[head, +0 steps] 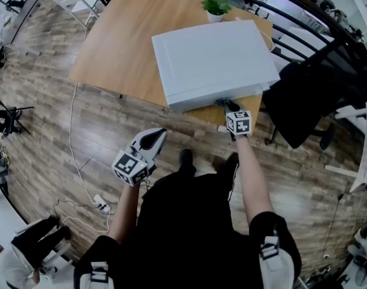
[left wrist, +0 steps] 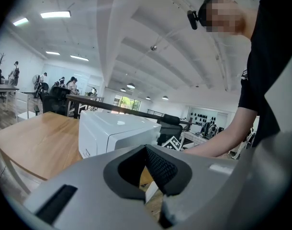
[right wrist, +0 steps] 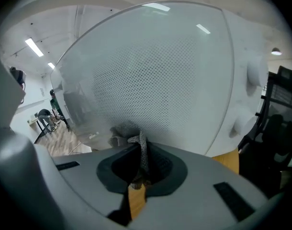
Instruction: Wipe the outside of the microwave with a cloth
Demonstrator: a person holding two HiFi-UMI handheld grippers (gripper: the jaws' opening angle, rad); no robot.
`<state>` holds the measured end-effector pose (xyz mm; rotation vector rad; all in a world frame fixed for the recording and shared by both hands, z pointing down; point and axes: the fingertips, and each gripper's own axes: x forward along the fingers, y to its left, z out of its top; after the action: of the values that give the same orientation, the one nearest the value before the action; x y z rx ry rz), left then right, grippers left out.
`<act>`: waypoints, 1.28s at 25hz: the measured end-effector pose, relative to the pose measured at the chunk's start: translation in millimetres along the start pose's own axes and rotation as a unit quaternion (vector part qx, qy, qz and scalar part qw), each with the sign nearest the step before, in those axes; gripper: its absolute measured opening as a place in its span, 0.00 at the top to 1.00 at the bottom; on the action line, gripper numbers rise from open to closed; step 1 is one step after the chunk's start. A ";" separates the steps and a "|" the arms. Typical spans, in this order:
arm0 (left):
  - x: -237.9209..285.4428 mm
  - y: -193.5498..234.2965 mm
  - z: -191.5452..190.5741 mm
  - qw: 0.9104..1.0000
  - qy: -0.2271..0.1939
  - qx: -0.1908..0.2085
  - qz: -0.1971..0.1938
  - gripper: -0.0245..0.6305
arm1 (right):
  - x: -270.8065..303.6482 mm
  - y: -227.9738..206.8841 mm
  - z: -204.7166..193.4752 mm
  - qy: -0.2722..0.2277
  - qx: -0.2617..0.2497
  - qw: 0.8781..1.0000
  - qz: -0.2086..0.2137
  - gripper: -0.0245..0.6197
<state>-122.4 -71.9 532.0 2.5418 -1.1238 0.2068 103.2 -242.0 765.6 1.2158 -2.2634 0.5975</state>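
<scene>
Two grippers are in view. The right gripper [head: 227,106] reaches to the front of the white microwave [head: 213,62], which stands on the wooden tabletop [head: 120,41] at the edge nearest the person. In the right gripper view its fingers pinch a grey cloth [right wrist: 130,135], and the bunched end of the cloth lies against the lower part of the microwave's perforated door window [right wrist: 151,75]. The left gripper [head: 157,136] hangs away from the tabletop, over the wooden floor [head: 45,137], its fingers pressed together with nothing between them. A small potted plant [head: 216,8] stands behind the microwave, and a black chair [head: 304,104] is just right of the tabletop.
</scene>
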 end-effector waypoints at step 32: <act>40.0 -21.8 -9.5 0.999 0.015 -0.027 0.035 0.96 | -17.6 -115.7 -18.6 0.026 0.007 0.998 -0.059 0.93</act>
<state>-79.2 -82.2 546.0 2.4468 -1.1906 0.2279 214.1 -278.4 785.8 1.3158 -2.1314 0.5925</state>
